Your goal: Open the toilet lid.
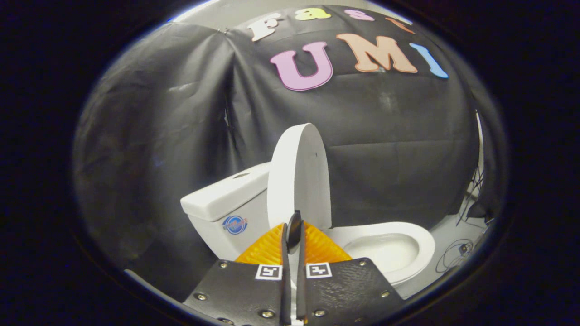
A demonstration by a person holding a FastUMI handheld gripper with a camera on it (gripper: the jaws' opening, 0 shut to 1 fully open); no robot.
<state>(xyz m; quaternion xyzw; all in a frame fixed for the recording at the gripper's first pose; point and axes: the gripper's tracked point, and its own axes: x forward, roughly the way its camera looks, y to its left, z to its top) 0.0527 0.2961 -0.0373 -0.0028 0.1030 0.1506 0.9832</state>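
A small white toilet stands against the booth wall. Its lid (299, 176) is raised and stands about upright in front of the tank (226, 199). The seat and bowl (389, 246) lie uncovered to the right of the lid. My gripper (293, 228) is just in front of the lid's lower edge, its tips overlapping the lid's base in the view. The fingers (267, 249) are pressed nearly together with a thin slit between them. I cannot see anything held between them.
Black cloth walls close in behind and to the left of the toilet. Cables (457, 253) lie on the pale floor to the right of the bowl.
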